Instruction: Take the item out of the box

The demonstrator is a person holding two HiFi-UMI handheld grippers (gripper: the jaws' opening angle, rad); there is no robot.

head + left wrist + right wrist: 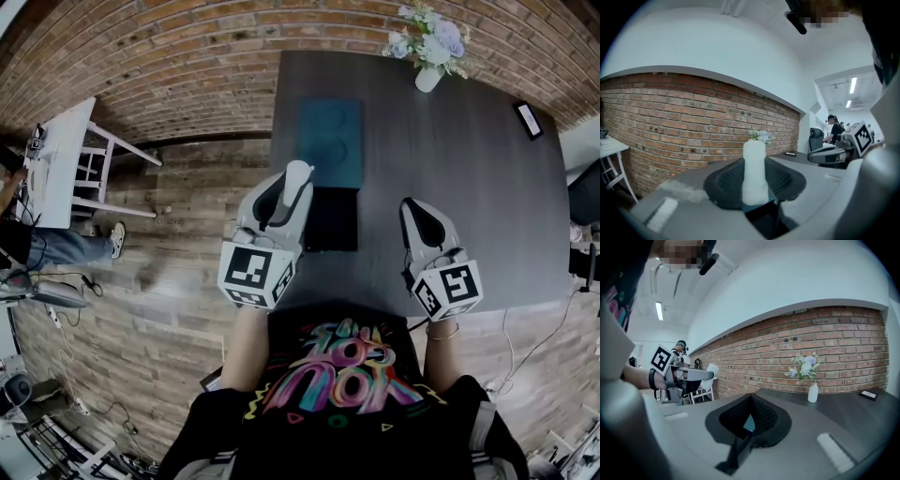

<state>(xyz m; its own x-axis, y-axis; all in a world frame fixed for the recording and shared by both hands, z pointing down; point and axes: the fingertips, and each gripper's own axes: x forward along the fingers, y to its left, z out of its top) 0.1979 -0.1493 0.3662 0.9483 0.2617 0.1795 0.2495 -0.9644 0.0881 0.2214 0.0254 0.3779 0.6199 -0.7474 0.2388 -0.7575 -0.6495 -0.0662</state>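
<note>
Head view puts your left gripper [286, 202] at centre-left, right over the tabletop's [487, 187] left edge, with its fingers clenched on the white item [299, 173]. The item stands up between the pads, clear of the box, its tip near the lower-left corner of the teal box part [331, 141].

The likely trouble is a slip. The item looks smooth and rounded and only part of it is pinched, so a quick swing or a slackened grip could drop it. So near that edge, it might go to the floor rather than the tabletop. Drifting forward could also knock it against the teal part or the black box part [330, 220] just beside it.

You hold that gripper out ahead, tipped slightly downward. Your right gripper [415, 211] sits parallel at centre-right over bare tabletop, fingers pressed together on nothing, well apart from the box.
</note>
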